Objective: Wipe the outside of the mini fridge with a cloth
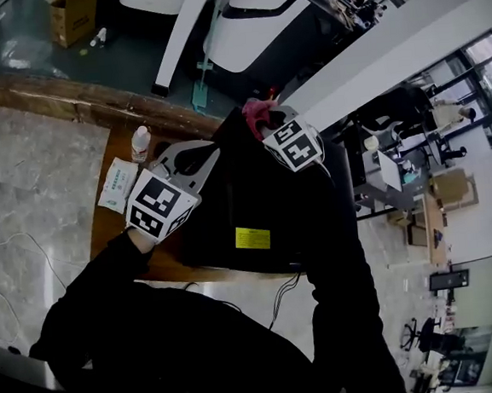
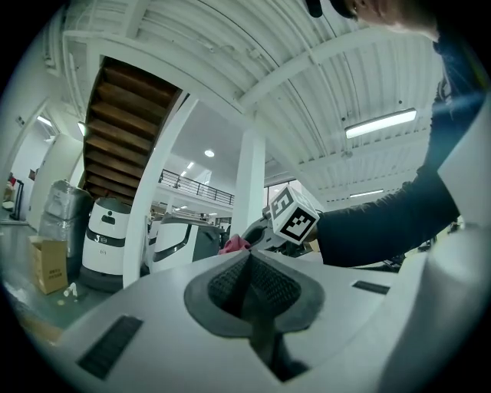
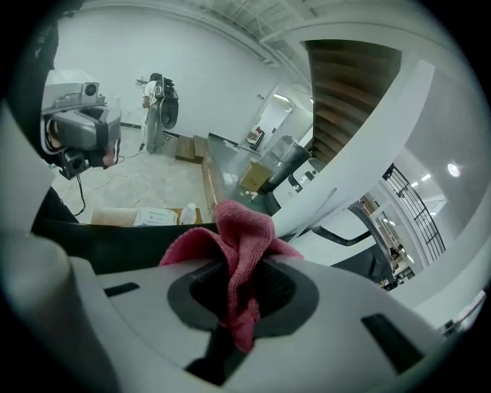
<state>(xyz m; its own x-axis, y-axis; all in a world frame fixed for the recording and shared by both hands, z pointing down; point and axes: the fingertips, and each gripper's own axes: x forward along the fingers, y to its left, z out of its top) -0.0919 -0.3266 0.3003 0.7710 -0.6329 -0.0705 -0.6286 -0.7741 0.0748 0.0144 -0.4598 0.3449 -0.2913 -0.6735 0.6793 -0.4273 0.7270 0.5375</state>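
Looking down, head view: black mini fridge (image 1: 255,208), yellow label, stands on wooden surface (image 1: 105,229); left tongs (image 1: 198,157) and right tongs (image 1: 267,123) sit over its far top edge. Left gripper view: tongs pressed together, empty, roughly level. Right gripper view: tongs pinching crumpled pink cloth (image 3: 238,238) above the fridge; bottle (image 3: 189,213) beyond.

A small white bottle (image 1: 141,141) stands on the wooden table (image 1: 103,226), just beside a flat white packet (image 1: 118,184) (its print is too small to read). A thin cable (image 1: 10,255) loops across the marbled floor (image 1: 29,167) to the table's left. Past the long wooden curb (image 1: 66,96), a cardboard box (image 1: 73,15) sits near big white machines (image 1: 252,24). A brown staircase (image 2: 126,130) climbs left of a white pillar (image 2: 249,192).
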